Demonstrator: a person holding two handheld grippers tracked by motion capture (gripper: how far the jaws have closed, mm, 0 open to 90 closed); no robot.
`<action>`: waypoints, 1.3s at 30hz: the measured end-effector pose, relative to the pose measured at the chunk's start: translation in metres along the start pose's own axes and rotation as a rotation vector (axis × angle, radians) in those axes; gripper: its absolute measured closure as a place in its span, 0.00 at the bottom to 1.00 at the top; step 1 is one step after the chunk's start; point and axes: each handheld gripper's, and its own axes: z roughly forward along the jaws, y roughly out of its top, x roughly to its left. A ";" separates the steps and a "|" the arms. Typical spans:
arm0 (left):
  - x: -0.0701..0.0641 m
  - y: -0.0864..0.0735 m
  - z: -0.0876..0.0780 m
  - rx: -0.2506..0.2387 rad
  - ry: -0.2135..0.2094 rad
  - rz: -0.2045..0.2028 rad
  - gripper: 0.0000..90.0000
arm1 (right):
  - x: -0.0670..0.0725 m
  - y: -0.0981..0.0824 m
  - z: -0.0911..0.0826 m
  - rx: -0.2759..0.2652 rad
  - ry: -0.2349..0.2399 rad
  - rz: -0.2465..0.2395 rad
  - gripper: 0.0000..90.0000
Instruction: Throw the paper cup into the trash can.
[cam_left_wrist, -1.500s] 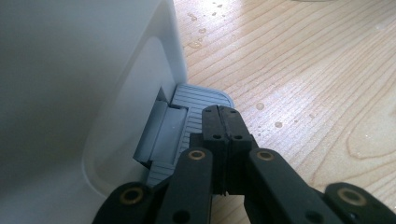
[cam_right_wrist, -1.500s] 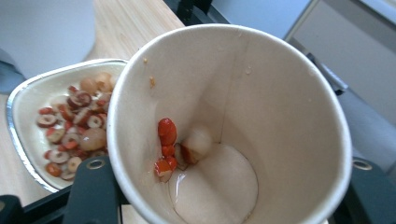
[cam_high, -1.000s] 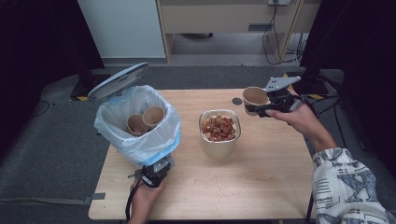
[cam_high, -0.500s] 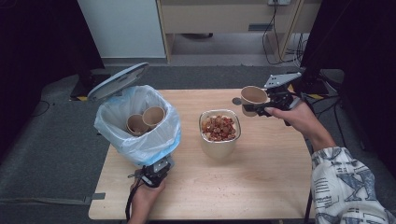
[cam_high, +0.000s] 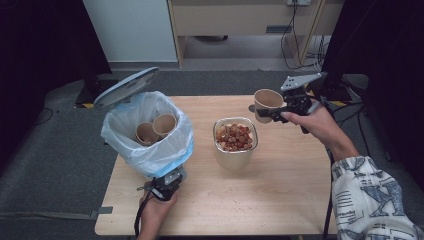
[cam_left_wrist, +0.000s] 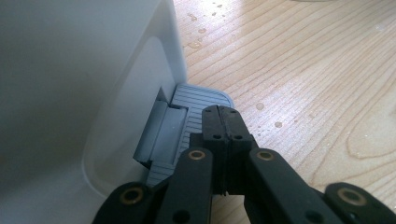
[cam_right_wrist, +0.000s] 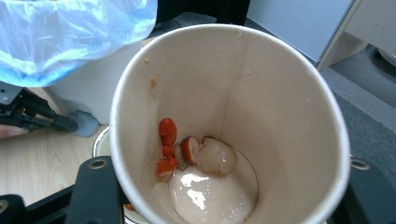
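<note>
A light wooden table carries everything here, speckled with small droplets and crumbs. On its left part stands a white pedal bin lined with a pale blue plastic bag, its grey lid tipped up and open; two empty paper cups lie inside the bag. Near the table's middle sits a square container filled with reddish-brown food scraps. To the right of the container and raised above the table, the right gripper holds a brown paper cup, its jaws closed on the cup's wall, one at either side as the right gripper view shows. That cup tilts toward the camera and has a pool of pale creamy liquid, a white lump and a few red pieces at its bottom. At the table's near edge, the left gripper has its jaws pressed fully together with nothing between them, their tips resting on the bin's grey foot pedal.
</note>
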 end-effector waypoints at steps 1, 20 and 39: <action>0.000 0.000 0.000 0.000 0.001 0.000 0.99 | 0.001 0.001 0.000 -0.001 0.000 0.000 0.42; 0.000 0.000 0.000 -0.004 0.001 -0.003 0.99 | 0.016 0.024 0.004 -0.014 0.040 -0.015 0.41; -0.002 0.000 0.000 -0.004 0.004 -0.018 0.99 | 0.047 0.062 0.026 -0.024 0.065 -0.003 0.41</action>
